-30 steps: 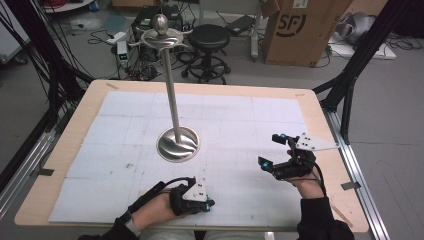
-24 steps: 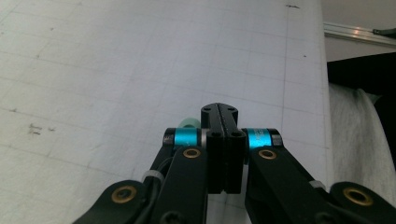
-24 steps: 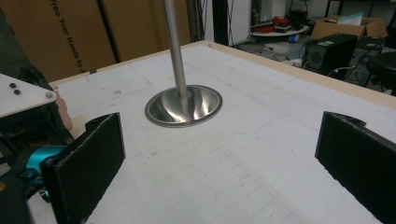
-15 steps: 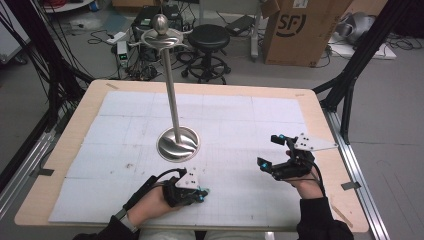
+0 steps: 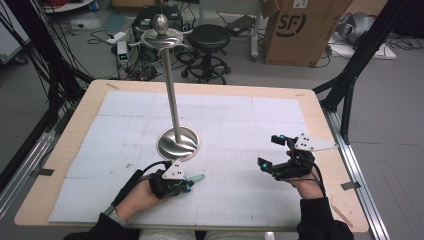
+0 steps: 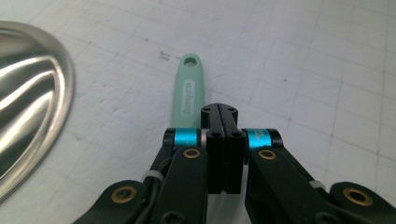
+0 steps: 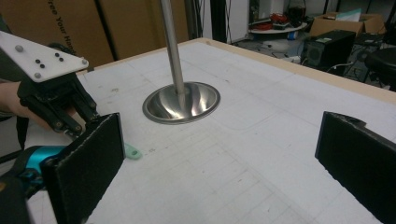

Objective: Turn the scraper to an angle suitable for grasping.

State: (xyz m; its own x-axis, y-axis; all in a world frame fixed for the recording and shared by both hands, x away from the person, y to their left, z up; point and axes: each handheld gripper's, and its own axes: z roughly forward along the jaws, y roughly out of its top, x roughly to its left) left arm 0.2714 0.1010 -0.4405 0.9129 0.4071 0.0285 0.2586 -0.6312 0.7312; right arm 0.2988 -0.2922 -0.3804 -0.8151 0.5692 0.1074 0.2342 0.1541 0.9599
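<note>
We see the left gripper (image 5: 186, 184) low over the near left part of the counter (image 5: 90, 100), a wooden top covered with a white gridded mat (image 5: 235, 120). In the left gripper view its two black fingers (image 6: 223, 140) are pressed together, and a mint-green flat plastic handle with a hanging hole at its far end (image 6: 189, 91) runs out from between and beneath them, lying along the mat. So the fingers are clenched on the near end of that handle; what lies at the gripped end is hidden by the fingers. From the high view the handle's free end (image 5: 196, 178) pokes out to the right of the gripper, just beside the near rim of the polished round steel base (image 5: 178, 143) of a tall metal stand. The stand's thin upright rod (image 5: 171, 95) rises from the middle of that base to a ball-topped crosspiece (image 5: 160, 31). In the left gripper view the base's shiny rim (image 6: 32, 107) sits to the left of the handle, near it but apart.

The right gripper (image 5: 272, 152) is well apart, over the near right part of the counter, held in a person's hand (image 5: 306, 181) in a dark sleeve. Its fingers (image 7: 88, 163) stand wide and released, with bare mat between them. Its own view looks across to the stand's base (image 7: 182, 103) and the left gripper (image 7: 70, 112), with the tip of the green handle (image 7: 132, 152) on the mat.
</note>
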